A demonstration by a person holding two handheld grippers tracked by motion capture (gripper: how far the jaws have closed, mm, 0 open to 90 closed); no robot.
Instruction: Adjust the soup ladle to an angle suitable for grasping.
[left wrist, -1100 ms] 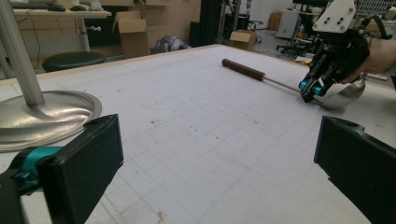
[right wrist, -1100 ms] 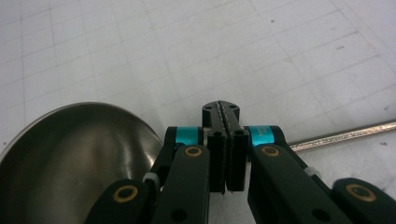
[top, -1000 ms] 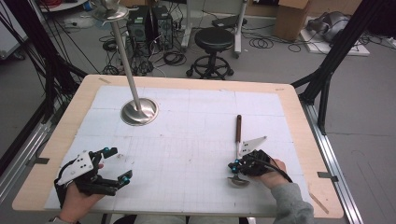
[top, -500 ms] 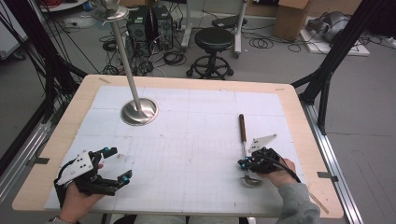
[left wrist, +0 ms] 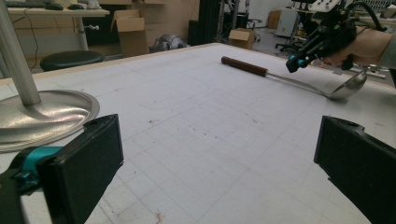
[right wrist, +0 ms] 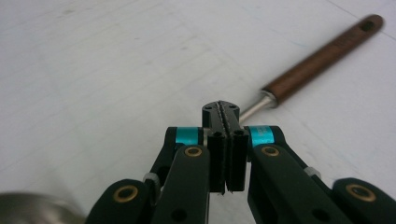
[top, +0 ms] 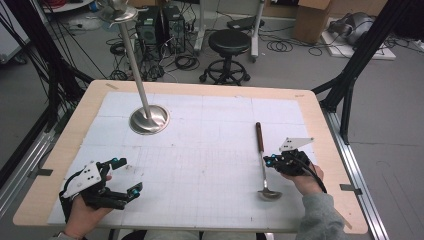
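Right hand-held gripper (top: pixel 270 161) closed beside ladle (top: pixel 263 162), left hand-held gripper (top: pixel 127 176) open, resting

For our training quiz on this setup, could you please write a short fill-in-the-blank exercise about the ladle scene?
1. The ladle has a ____ handle.
2. The right gripper has its jaws ____.
3. The left gripper has its jaws ____ with nothing between them.
4. The metal stand rests on a ____ base.

Missing words: brown wooden; shut; open; round
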